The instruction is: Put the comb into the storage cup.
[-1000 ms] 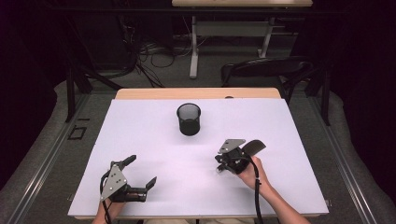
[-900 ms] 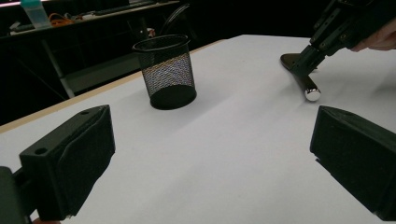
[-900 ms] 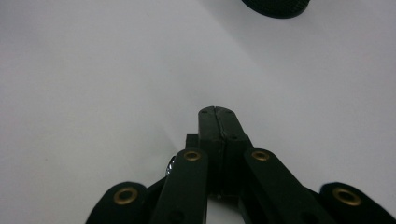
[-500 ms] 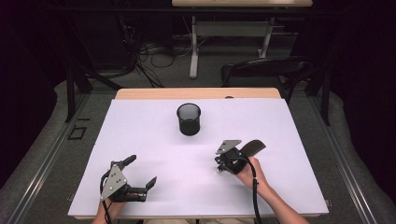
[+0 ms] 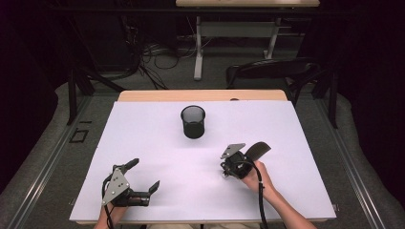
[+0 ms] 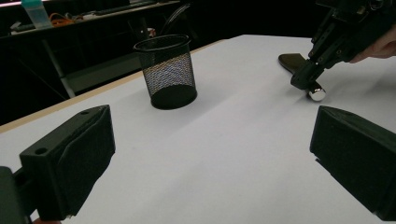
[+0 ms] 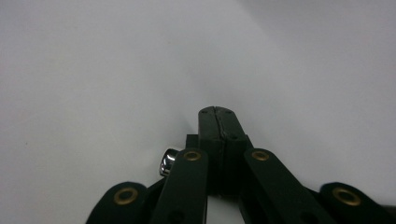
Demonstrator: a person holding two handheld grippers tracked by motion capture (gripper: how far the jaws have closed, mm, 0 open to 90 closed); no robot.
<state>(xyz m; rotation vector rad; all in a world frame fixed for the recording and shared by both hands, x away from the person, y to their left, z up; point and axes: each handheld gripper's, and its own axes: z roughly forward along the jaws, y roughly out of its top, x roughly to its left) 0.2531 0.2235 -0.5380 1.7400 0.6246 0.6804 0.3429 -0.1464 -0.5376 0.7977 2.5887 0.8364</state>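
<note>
Nearest, the left gripper [image 5: 143, 183] rests with jaws spread wide. Farther, the right gripper [image 7: 215, 122] has its jaws pressed together beside a small metal cylinder [image 7: 168, 161] lying on the white table [image 5: 157, 143]; it could roll away.

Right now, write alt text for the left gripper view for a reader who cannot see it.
Two open black fingers frame a white table, with nothing between them. Beyond them stands an upright black mesh cup. At upper right, the right gripper, in a hand, points down at a small silver cylinder on the table, its fingers close together; whether it grips the cylinder is unclear.
</note>
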